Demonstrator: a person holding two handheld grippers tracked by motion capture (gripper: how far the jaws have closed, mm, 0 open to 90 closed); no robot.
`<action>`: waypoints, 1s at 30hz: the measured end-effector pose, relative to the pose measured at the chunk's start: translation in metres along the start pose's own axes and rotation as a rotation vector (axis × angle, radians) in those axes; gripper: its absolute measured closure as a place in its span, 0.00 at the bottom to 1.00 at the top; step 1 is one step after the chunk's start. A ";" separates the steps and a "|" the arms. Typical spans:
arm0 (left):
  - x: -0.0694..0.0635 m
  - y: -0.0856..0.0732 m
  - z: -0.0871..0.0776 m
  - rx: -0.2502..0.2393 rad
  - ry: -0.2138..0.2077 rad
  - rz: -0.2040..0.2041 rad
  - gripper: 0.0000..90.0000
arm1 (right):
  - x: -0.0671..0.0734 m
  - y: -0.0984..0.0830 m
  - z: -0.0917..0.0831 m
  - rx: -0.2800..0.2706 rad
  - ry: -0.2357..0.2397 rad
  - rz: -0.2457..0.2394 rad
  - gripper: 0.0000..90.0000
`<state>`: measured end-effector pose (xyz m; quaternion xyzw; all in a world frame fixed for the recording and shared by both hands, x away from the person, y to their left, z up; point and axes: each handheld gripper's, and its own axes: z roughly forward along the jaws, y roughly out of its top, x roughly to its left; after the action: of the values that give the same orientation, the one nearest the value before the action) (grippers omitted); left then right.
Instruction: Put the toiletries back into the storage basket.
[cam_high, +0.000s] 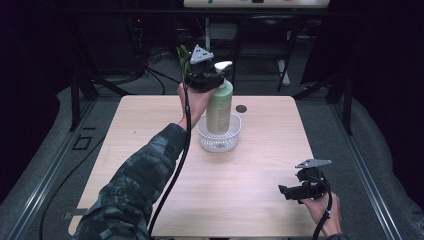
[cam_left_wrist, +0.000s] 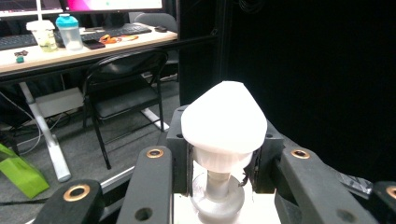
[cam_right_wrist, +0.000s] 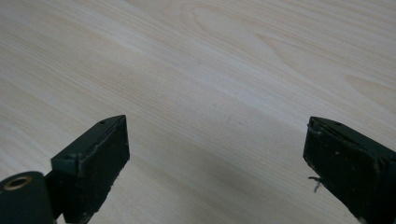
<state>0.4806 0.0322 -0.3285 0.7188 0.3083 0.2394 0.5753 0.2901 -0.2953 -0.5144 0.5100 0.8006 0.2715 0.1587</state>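
Gripping the pump bottle (cam_high: 219, 102) by its stiff neck, the left tool (cam_high: 214, 79) is clamping tight since the plastic body's probably slippery, while the right tool (cam_high: 286, 191) is gaping empty.

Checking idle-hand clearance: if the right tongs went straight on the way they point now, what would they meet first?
The right tongs stand open and point left and slightly down across the bare table. Most likely they meet the tabletop itself first; nothing else shows between or ahead of them, though depth is hard to judge.
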 end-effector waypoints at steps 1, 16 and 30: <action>0.000 -0.001 0.000 -0.004 -0.001 0.000 0.74 | 0.000 0.000 0.000 -0.001 0.000 0.001 0.07; 0.000 -0.015 0.005 -0.006 -0.009 -0.013 0.74 | 0.000 0.000 0.000 0.001 -0.002 -0.006 0.07; 0.000 -0.029 0.007 -0.008 -0.017 -0.029 0.74 | 0.001 0.001 0.001 -0.007 0.002 -0.010 0.07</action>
<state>0.4809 0.0315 -0.3583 0.7139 0.3130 0.2260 0.5843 0.2906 -0.2943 -0.5146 0.5051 0.8025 0.2740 0.1609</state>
